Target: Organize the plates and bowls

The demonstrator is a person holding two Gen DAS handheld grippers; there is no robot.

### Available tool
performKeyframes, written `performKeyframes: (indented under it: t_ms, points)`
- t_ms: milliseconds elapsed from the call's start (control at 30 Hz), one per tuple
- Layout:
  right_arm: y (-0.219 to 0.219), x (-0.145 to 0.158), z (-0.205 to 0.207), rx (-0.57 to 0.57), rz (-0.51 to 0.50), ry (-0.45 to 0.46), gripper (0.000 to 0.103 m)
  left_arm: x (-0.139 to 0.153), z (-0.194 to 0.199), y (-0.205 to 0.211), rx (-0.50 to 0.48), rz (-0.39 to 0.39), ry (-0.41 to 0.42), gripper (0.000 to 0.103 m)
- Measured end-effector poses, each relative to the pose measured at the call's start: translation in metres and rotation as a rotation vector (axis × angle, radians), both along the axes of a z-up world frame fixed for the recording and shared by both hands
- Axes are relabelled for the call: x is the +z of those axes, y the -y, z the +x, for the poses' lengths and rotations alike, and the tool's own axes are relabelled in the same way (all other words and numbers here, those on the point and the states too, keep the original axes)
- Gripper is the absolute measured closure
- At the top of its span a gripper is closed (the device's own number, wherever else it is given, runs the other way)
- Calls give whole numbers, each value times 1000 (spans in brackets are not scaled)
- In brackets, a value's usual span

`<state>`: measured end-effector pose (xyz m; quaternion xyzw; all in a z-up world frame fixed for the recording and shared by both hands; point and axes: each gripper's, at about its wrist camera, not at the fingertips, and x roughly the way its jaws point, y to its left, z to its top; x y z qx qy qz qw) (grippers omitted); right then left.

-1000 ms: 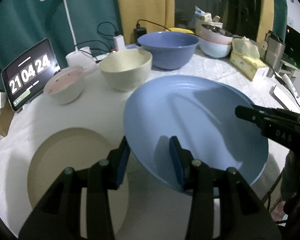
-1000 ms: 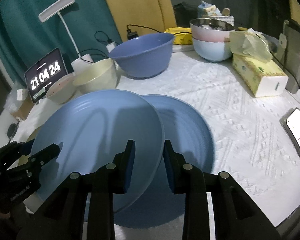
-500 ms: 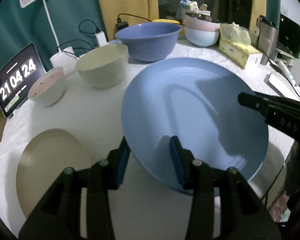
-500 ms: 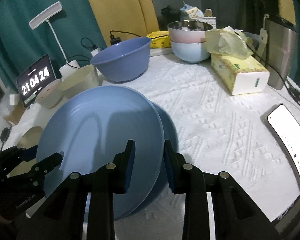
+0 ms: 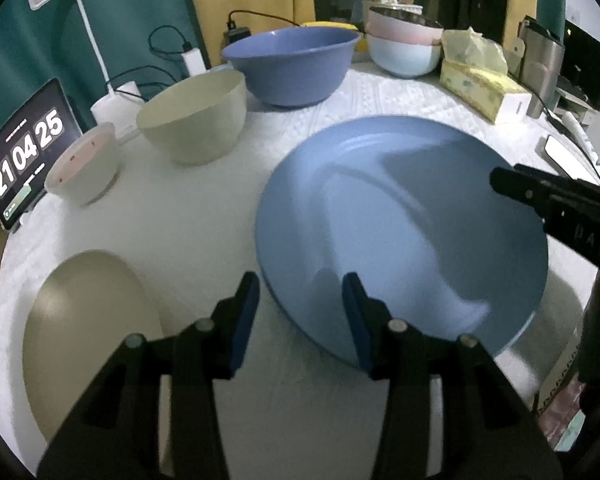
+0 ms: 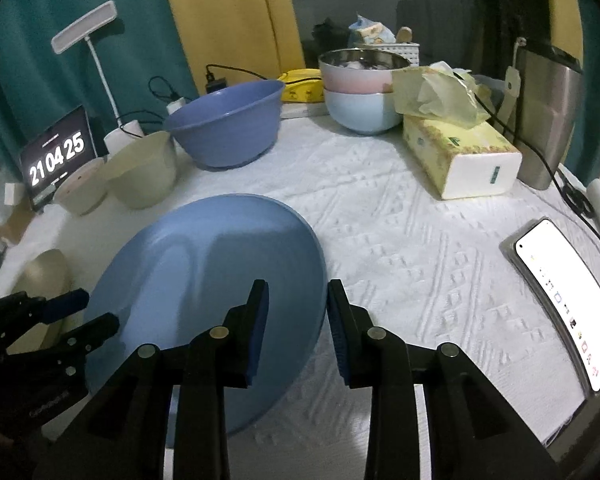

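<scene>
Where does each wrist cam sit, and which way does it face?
Left wrist: behind left tongs, jaws opening around plate rim; faces down over table toward bowls; right tongs show at right.
Right wrist: behind right tongs, astride plate's opposite rim; same heading; left tongs show at left.
Shared: plate, bowls, clock, both tongs.

The left gripper (image 5: 300,300) points steeply down, its blue-padded jaws opening and straddling a rim without visibly pressing it. The right gripper (image 6: 296,312) angles down opposite, jaws parted, the same rim between its pads, apparently clear.
</scene>
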<state>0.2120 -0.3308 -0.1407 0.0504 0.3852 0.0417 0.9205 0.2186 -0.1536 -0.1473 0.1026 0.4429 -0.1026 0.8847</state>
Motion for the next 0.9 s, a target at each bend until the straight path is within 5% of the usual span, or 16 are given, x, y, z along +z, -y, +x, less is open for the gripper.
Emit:
performKeyframes:
  t_ms: [900]
  points:
    - [-27,-8,9,45,-13,-46,61,9,4,-33,66,-69,23,57]
